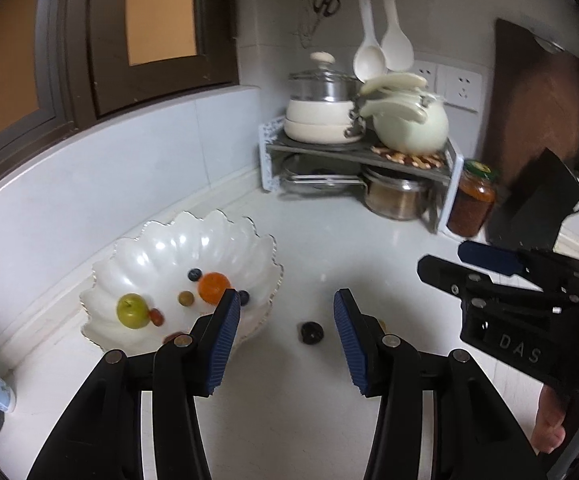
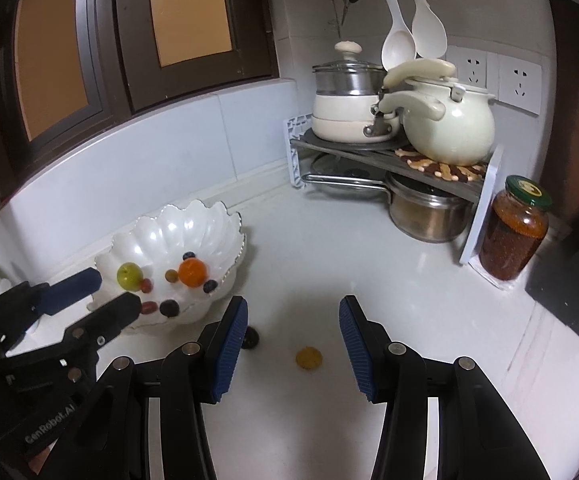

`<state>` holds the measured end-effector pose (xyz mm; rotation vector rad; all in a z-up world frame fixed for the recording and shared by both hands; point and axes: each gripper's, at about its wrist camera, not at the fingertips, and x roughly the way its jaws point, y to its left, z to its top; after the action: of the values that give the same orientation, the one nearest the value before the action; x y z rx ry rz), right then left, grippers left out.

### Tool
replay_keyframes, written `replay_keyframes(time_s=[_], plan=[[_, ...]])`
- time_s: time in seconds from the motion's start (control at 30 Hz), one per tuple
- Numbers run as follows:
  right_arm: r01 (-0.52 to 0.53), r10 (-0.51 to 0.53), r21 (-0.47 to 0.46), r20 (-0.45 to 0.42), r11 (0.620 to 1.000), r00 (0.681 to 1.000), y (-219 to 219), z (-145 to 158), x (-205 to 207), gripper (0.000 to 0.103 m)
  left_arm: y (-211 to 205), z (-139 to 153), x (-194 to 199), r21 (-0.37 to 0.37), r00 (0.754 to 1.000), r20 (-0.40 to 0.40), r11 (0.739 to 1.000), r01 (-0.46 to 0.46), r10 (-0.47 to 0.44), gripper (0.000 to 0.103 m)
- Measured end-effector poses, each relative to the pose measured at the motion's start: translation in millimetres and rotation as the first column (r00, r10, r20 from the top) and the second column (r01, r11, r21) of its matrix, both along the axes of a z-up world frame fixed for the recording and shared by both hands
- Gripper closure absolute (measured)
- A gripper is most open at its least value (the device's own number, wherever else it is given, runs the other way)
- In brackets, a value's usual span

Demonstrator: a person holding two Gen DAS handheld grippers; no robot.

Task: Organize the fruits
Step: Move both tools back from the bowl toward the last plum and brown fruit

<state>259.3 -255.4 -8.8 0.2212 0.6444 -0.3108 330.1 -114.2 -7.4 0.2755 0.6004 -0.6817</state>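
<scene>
Status chk, fruit sorting, approx. most of the way through.

Done so far, judging by how things lie: white scalloped glossy bowl (image 1: 209, 236) on the white counter (image 1: 329, 240) near the left backsplash already holds most fruit. Inside: yellow-green round apple-like fruit (image 1: 132, 311), orange round citrus (image 1: 213, 288), two dark blueberries (image 1: 194, 274), small tan round fruit (image 1: 186, 299), small red grape-like pcs (image 1: 156, 316). Right wrist view also shows a dark plum-like fruit (image 2: 169, 308) at the bowl's front edge.

Left to do: two loose pcs on counter, outside bowl.
- Small dark wrinkled round fruit (image 1: 311, 333), just in front of the bowl's right side, lying between the finger lines of the left gripper (image 1: 287, 344) but ahead of the tips.
- Small flat yellow-orange round piece (image 2: 309, 358), right of the dark one, sitting ahead of the right gripper (image 2: 293, 350). Exact fruit type: can't tell.

Grippers: both w/ jaws apart, nothing between pads, nothing held. Both pointed down at the counter, side by side, each lined up on its own loose piece.

Judgement: final pickups pending; neither piece contacted yet. Each still needs grasp + transfer to bowl. Dark one is close to the bowl foot, so left-side finger clearance looks tight.

Background (pot rack, jar) not involved.
</scene>
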Motion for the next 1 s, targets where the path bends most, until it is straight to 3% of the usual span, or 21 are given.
replay_keyframes(time_s=[0.3,0.53,1.0], plan=[[-0.012,0.013,0.002,-0.043,1.000,0.999,3,-25,-4,0.054,-4,-33,-8,0.018,0.998,-0.035,0.999,0.051,-0.050,0.055],[-0.021,0.023,0.017,-0.094,1.000,0.995,0,-51,-3,0.054,-8,-55,-13,0.046,0.997,-0.012,0.995,0.083,-0.083,0.055],[-0.025,0.028,0.028,-0.139,0.999,0.990,-8,-86,14,0.054,-32,-95,9,0.094,0.993,-0.006,0.988,0.121,-0.121,0.059]])
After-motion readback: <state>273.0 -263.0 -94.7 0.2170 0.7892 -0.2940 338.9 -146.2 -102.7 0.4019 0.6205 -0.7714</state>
